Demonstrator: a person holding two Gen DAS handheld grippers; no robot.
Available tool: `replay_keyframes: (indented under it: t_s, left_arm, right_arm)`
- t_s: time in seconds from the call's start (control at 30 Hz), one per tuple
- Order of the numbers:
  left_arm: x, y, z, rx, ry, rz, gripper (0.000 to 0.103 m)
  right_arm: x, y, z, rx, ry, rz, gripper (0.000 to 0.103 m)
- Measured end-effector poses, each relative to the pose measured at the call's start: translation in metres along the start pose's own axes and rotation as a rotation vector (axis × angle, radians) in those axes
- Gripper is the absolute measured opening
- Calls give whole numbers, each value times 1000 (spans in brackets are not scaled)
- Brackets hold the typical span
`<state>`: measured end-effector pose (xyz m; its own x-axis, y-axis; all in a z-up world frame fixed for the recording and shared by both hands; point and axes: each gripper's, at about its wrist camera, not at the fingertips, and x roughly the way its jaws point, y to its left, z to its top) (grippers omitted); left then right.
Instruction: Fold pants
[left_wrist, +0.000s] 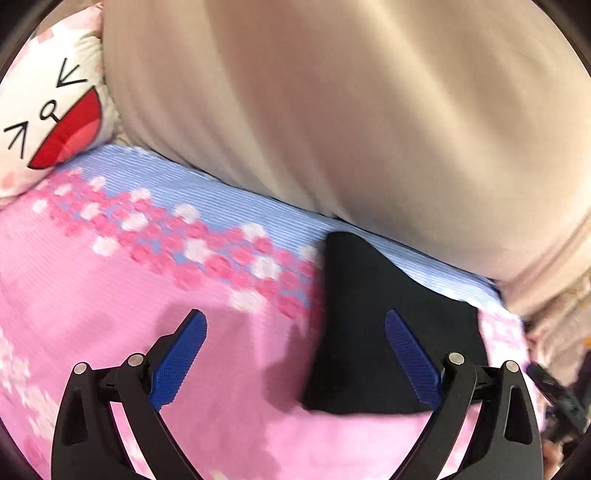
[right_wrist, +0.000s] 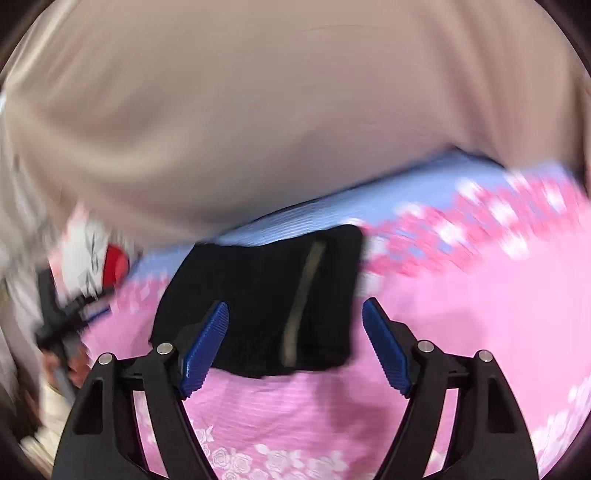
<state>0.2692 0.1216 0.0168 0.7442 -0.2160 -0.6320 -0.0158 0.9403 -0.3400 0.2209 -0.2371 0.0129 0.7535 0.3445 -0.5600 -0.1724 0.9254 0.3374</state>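
We see the black pants (left_wrist: 388, 332) (right_wrist: 266, 299) folded into a compact flat bundle, pale stripe showing, lying just ahead of both tools' open fingers.

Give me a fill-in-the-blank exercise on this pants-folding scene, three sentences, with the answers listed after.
1. The folded pants lying on the bed are ____ in colour.
2. Both the left gripper and the right gripper have their jaws ____, holding nothing.
3. The bedsheet under the pants is mostly ____, with a blue band and flowers near the beige cover.

Missing words: black; open; pink
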Motion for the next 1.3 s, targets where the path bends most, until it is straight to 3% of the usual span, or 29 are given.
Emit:
replay_keyframes:
  t_s: [0.1, 0.23, 0.37, 0.4, 0.53, 0.63, 0.73, 0.87, 0.97, 1.03, 1.07, 1.13, 1.17, 1.23, 1.3]
  left_arm:
    - [1, -37, -25, 112, 46, 80, 96]
    - [12, -67, -52, 308, 52, 210, 96]
    - [26, -76, -66, 364, 57, 226, 96]
    - [29, -76, -67, 351, 65, 220, 96]
    - [40, -67, -67, 287, 92, 195, 96]
    - [49, -60, -69, 279, 121, 204, 96]
    - [52, -56, -71, 282, 132, 209, 96]
    - [51, -54, -71, 287, 123, 211, 96]
    - [52, -55, -72, 296, 127, 209, 96]
    - [51, -57, -74, 301, 130, 206, 96]
    - [51, -57, -74, 303, 129, 207, 96]
    - [50, -57, -75, 307, 127, 212, 96]
    - [50, -57, -76, 308, 124, 216, 96]
    - [50, -57, -77, 312, 120, 221, 96]
    - [53, -57, -77, 312, 131, 217, 96]
  right_arm:
    - [52, 2, 6, -23, 103, -77, 73]
    - [90, -10, -1, -3, 151, -81, 68]
    - [80, -1, 11, -64, 121, -126, 13]
    - [73, -1, 17, -69, 99, -111, 8]
    - [64, 6, 33, -137, 42, -146, 8]
    - [112, -30, 21, -80, 167, -187, 17]
    - [85, -54, 19, 120, 65, -71, 20]
    - [40, -40, 22, 127, -63, -38, 23]
    - [46, -14, 18, 20, -10, -2, 23]
    - [79, -10, 12, 7, 64, -45, 23]
    - [96, -22, 6, 31, 108, -64, 20]
    - [88, -36, 5, 139, 72, -3, 19]
    - [81, -36, 6, 170, 59, 2, 22]
    - [61, -21, 8, 102, -11, -20, 24]
    - [72, -17, 1, 18, 36, -119, 48]
